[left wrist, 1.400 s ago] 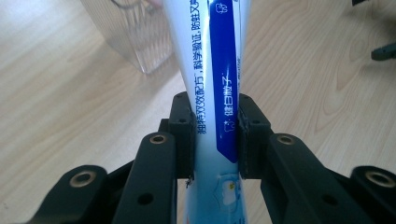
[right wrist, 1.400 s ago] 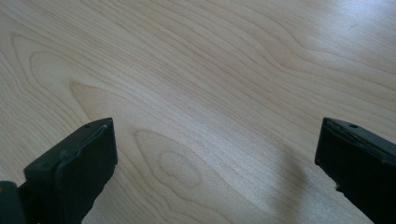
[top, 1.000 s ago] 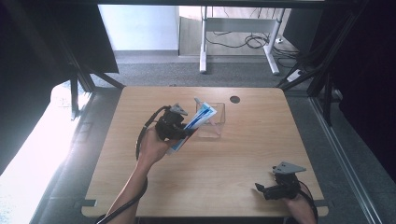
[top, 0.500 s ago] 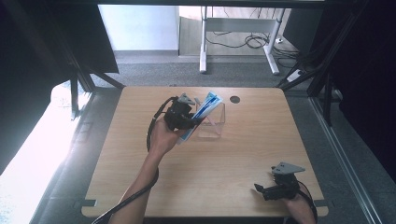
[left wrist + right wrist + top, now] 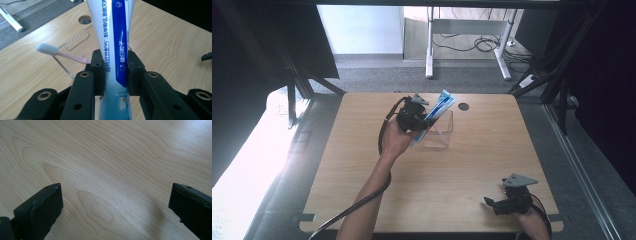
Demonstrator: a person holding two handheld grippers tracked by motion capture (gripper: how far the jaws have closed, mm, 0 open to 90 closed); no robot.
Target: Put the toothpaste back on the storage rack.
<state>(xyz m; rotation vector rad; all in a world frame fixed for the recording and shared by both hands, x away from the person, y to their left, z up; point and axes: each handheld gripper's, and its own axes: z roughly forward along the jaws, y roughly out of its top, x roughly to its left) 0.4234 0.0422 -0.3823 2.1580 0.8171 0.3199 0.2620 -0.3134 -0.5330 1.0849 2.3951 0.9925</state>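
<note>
High view: the left gripper [image 5: 419, 120] is raised over the far middle of the pale wooden worktop [image 5: 362, 165], its jaws clamped on a blue-and-white tube [image 5: 438, 111] that slants up and away. The tube's upper end stands above a clear, square-sided box [image 5: 439, 131], which sits just right of the gripper. A round cable hole [image 5: 463, 106] lies beyond the box, near the far edge. The right gripper [image 5: 501, 204] rests low at the near right corner, well apart from the box, with a grey three-cornered plate on top.

Left gripper view: the tube [image 5: 115, 37] is pinched between the two black jaws, smooth and glossy, white with a blue stripe and printed characters. Behind it a pink stick with a soft white tip [image 5: 47, 48] pokes out leftward over the box's thin clear rim. The cable hole [image 5: 85, 19] shows farther off.

Right gripper view: the matte black jaws stand wide apart with nothing between them, over bare worktop [image 5: 107, 170] with wavy grain.
</note>
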